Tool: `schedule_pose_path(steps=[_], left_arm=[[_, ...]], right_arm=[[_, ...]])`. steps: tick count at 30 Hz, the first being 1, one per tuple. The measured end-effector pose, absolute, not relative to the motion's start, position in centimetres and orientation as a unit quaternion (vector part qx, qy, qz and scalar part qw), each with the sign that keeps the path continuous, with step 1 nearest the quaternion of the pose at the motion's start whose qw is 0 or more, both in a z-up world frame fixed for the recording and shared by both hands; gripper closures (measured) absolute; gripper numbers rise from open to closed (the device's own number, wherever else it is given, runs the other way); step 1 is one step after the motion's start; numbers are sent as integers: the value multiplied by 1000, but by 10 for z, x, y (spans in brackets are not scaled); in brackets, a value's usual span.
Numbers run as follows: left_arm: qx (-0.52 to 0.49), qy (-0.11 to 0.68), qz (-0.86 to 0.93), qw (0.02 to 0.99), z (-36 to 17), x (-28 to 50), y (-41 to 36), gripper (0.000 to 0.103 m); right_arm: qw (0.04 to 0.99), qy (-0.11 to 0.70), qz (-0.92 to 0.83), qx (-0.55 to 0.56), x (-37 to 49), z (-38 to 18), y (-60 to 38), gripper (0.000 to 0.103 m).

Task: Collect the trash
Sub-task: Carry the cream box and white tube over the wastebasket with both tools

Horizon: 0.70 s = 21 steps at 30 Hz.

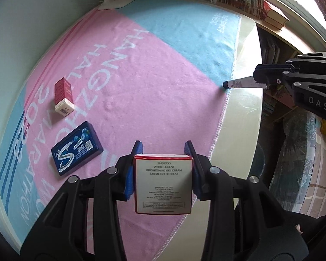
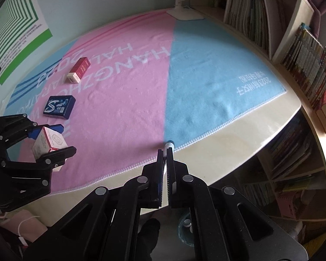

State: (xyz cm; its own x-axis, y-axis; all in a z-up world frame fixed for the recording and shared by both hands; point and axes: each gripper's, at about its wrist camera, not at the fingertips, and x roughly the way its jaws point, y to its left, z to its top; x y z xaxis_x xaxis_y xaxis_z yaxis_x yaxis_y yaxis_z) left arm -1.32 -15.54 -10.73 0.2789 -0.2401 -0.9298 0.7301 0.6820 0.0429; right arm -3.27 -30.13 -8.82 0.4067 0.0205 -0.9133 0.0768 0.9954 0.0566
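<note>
While my left claw point(image 1: 163, 152) pinches the white cream box point(image 1: 163, 184), my right claw point(image 2: 165, 152) pinches a slim tube point(image 2: 169, 145) above the tabletop point(image 2: 239, 134).

The right claw point(image 2: 165, 152) covers most of the slim tube point(image 2: 169, 145); only its capped tip shows, and its label print is too small to read. The lower lines of print on the white carton point(image 1: 163, 182) are illegible. Book spines on the shelves point(image 2: 310, 65) are blurred. The far lamp base point(image 1: 117, 2) is cut off by the picture's top edge.
</note>
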Motion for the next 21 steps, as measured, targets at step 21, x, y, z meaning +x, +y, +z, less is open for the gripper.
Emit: schedule_pose_path(steps=[21], left_arm=[[349,453,-477,667,-113,-113,-282,65]], right_arm=[[813,533,-175,156,-167,-87,-389,100]])
